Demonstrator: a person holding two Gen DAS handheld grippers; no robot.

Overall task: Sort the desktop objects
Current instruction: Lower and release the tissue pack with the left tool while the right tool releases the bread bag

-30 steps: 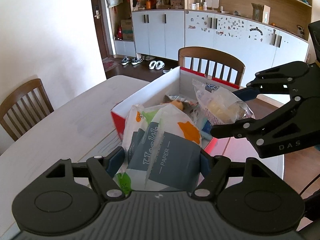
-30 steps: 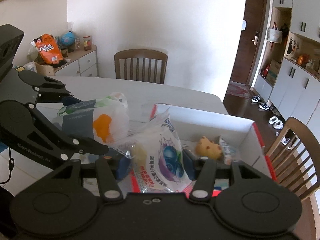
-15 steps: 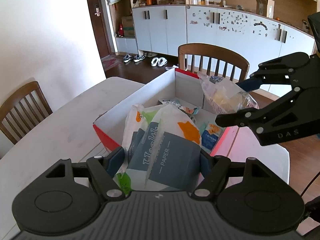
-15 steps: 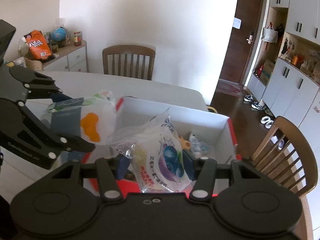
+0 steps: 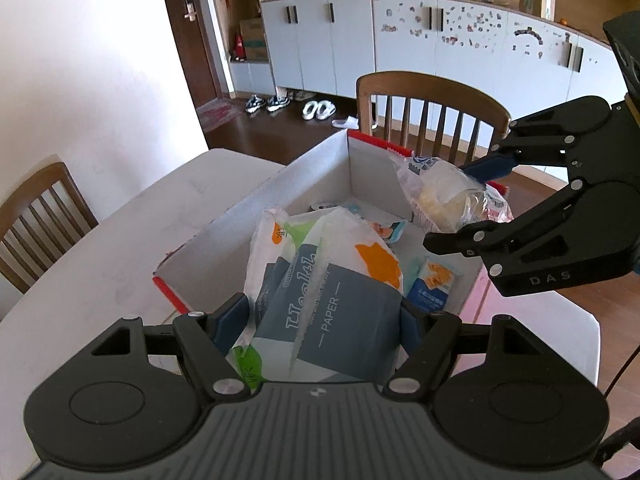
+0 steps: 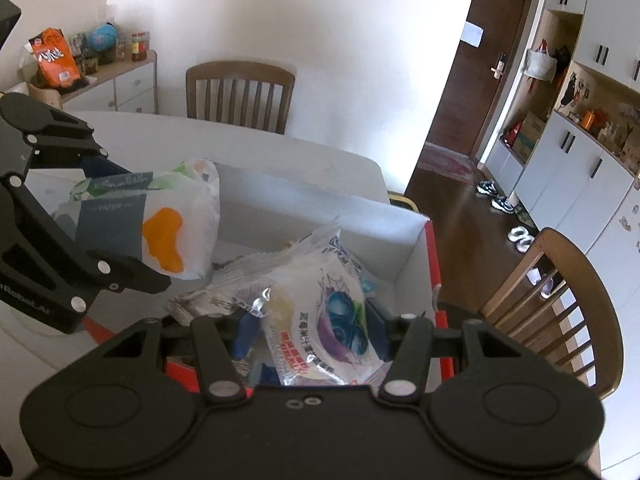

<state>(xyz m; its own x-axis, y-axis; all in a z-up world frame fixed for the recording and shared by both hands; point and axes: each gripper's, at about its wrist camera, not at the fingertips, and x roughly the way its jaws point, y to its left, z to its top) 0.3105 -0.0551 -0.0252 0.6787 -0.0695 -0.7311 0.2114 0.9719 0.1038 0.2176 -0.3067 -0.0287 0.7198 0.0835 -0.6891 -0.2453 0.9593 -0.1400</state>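
My left gripper (image 5: 324,316) is shut on a white and grey tissue pack (image 5: 320,300) marked PAPER and holds it over the near end of a red and white cardboard box (image 5: 248,224). The pack also shows in the right wrist view (image 6: 160,224). My right gripper (image 6: 308,328) is shut on a clear snack bag (image 6: 320,320) with blue print and holds it over the box (image 6: 416,248). That bag shows in the left wrist view (image 5: 444,200). Several small packets, one blue (image 5: 434,288), lie inside the box.
The box stands on a white table (image 5: 100,272) near its far corner. Wooden chairs stand beyond the box (image 5: 432,108), at the left (image 5: 36,212) and at the table's far side (image 6: 240,92). A sideboard (image 6: 120,80) holds snacks and jars.
Both grippers have moved forward over the box with their loads. The box now lies more under them, and more of its inside shows.
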